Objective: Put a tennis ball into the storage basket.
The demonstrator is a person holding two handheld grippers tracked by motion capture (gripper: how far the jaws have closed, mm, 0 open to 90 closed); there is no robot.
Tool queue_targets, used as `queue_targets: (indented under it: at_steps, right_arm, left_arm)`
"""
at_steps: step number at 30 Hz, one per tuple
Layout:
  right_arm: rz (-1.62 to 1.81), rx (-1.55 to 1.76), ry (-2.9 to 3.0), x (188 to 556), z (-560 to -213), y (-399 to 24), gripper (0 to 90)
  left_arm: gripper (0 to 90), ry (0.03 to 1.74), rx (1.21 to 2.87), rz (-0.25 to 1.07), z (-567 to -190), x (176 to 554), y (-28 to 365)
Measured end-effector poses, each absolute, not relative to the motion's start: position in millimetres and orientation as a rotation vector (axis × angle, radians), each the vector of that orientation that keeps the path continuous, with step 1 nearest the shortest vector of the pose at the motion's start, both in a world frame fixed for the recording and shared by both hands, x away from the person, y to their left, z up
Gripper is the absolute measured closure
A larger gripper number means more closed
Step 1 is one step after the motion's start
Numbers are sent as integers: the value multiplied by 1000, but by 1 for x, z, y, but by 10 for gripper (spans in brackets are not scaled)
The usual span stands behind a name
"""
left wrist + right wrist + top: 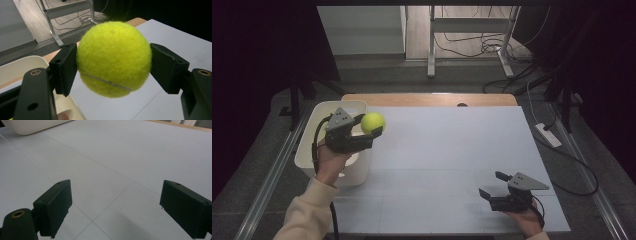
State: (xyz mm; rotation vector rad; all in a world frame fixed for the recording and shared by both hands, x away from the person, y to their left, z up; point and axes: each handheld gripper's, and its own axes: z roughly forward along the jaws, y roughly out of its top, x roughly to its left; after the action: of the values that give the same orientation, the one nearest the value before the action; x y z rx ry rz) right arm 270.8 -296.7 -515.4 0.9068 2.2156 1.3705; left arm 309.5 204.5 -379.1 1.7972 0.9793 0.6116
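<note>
Nearest the high camera, the person's cream sleeve (307,212) rises from the bottom left and the left hand (328,160) lifts the left gripper (373,131) above the table, at the right rim of a white plastic bin (324,112). That gripper pinches a yellow-green tennis ball (373,122) between its two black jaws; in the left gripper view the tennis ball (113,58) sits squarely between the pads, one pressed on each side, its pale seam curving across the lower half, and the bin's rim (22,62) lies below and to the left. The ball hangs in the air just past the bin's right edge, over the white table covering (452,150). At the near right of the table, well apart from the ball, the right hand (527,220) holds the right gripper (492,184) low over the surface, its jaws spread wide with nothing between them; the right gripper view shows bare white sheet (112,165) in the gap. Beyond the table's wooden far edge (429,99), cables (472,47) lie on the floor.
</note>
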Motion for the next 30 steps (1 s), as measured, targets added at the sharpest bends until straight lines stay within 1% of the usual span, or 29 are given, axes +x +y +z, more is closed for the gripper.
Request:
queue_targets:
  at_steps: [17,30]
  right_arm:
    - [1368,899,2215,271,-515,-297,103]
    - [1371,901,2214,271,-515,-297,104]
  left_arm:
    - [275,1085,1758,636,-378,324,232]
    - [274,1164,1771,649,-380,338,248]
